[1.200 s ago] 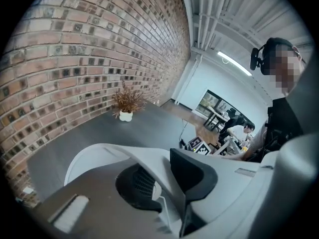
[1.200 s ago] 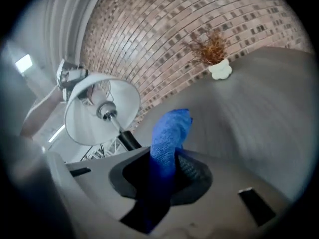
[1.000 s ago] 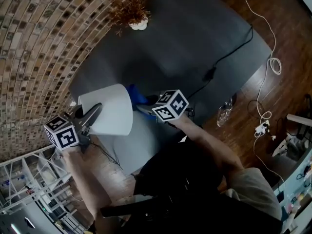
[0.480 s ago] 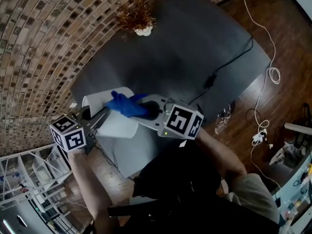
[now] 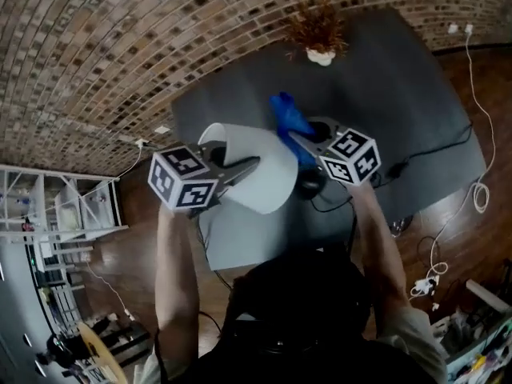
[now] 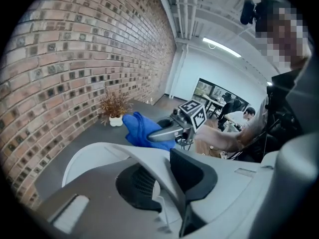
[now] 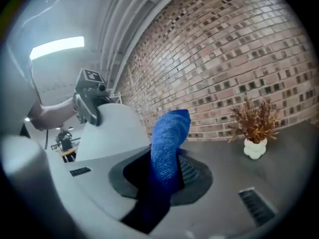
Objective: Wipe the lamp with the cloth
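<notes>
Counting the stock on the dark desk (image 5: pixel 400 78), I am finding one lamp (image 5: pixel 268 182), one blue cloth (image 5: pixel 288 118), one small potted dried plant (image 5: pixel 320 34) by the brick wall and one black cable (image 5: pixel 436 144), with two grippers working. The lamp is sitting at the near part of the desk, its white shade between the two grippers. The left gripper (image 5: pixel 246 167) is pinching the shade's rim, its fingers closed to a narrow gap with one inside and one outside the thin wall. I am judging the shade light, thin and easy to dent, so I am taking it by the rim with little force. The right gripper (image 5: pixel 298 138) is squeezing the cloth with its fingers nearly together, and the cloth is standing up out of them just beside the shade. I am treating the cloth as soft, limp and light. A bunched fold held deep in the fingers is suiting it best.
</notes>
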The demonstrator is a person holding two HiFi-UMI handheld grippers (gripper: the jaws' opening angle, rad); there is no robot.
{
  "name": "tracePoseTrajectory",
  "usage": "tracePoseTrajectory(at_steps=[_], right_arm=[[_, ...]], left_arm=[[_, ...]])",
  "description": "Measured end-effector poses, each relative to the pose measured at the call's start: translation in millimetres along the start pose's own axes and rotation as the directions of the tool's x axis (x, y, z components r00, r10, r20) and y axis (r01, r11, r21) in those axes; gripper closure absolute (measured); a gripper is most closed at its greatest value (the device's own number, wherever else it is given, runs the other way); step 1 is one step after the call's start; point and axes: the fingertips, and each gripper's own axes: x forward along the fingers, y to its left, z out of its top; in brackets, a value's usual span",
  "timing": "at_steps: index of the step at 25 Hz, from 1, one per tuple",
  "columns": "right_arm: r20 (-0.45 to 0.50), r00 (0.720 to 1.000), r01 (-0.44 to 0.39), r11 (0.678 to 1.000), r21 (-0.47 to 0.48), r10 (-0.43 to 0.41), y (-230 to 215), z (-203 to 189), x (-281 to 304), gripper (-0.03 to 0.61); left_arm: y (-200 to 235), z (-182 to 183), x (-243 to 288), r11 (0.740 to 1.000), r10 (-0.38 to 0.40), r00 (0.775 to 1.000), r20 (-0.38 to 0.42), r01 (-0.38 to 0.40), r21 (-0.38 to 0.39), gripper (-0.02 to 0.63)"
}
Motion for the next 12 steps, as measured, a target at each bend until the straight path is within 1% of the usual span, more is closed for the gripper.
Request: tracePoseTrajectory(at_steps=[2, 4, 7, 8, 10, 11, 12], right_arm=[[0.000, 1.000, 0.029, 1.000, 0.002, -0.029, 2, -4, -12, 0.494], [0.033, 0.999, 0.033, 0.999, -0.022, -0.032, 32, 1, -26, 0.494], [0.056, 0.997, 0.068, 0.986, -0.154, -0.060, 89, 6, -36, 0.494], [0.051, 0.997, 0.064, 0.979, -0.192, -0.055, 107, 5, -37, 0.494], [0.011, 1.000, 0.029, 0.968, -0.247, -0.027, 144, -2, -35, 0.494], [-0.018, 1.000, 0.002, 0.966, -0.259, -0.007, 161, -9, -33, 0.494], [-0.041, 0.999, -0.030, 0.969, -0.246, 0.020, 177, -15, -32, 0.492]], left_arm=[[-2, 2, 7, 1.000, -0.013, 1.000, -0.001, 0.013, 0.015, 0.538], [-3, 0, 8, 1.000, -0.029, 0.999, -0.013, 0.029, 0.002, 0.538], [1, -6, -1, 0.998, -0.055, 0.998, -0.032, 0.054, -0.034, 0.538], [5, -8, -5, 0.998, -0.056, 0.998, -0.032, 0.055, -0.040, 0.538], [11, -14, -14, 0.997, -0.060, 0.998, -0.029, 0.059, -0.045, 0.538], [12, -17, -19, 0.997, -0.068, 0.997, -0.025, 0.067, -0.044, 0.538], [12, -20, -25, 0.996, -0.079, 0.997, -0.018, 0.078, -0.045, 0.538]])
